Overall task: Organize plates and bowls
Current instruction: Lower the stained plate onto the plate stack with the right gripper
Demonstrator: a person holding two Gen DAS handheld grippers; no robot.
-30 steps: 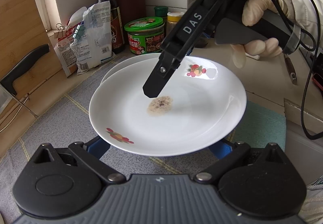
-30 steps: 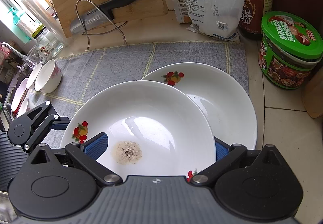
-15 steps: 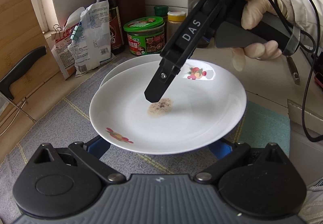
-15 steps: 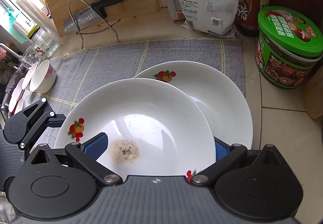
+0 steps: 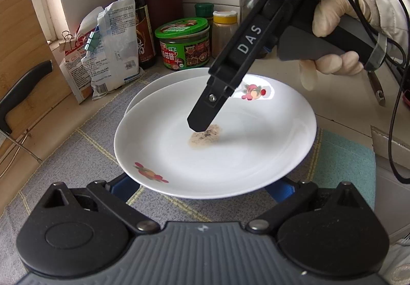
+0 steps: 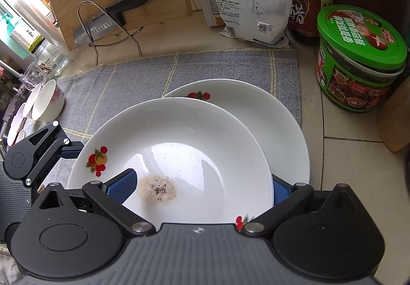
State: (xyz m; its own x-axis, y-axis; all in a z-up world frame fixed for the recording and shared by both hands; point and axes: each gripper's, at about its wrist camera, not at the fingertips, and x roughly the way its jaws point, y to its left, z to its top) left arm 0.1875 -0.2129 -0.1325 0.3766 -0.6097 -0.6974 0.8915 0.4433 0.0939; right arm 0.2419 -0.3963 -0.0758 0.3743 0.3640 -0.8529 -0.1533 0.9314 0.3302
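Over mat: right gripper point(image 5: 202, 126) open astride soiled plate point(image 5: 215, 156) | left gripper point(image 5: 205, 186) state unclear | bowls point(image 6: 47, 101) right-view only

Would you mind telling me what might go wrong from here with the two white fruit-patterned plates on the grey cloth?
1. The upper white plate sits off-centre over the lower white plate, the open left gripper only beneath its rim; it may slide or clatter.
2. The right gripper has a fingertip beside the brownish speckled residue patch and may smear it.
3. The green-lidded jar stands close to the lower plate's rim and might get bumped.
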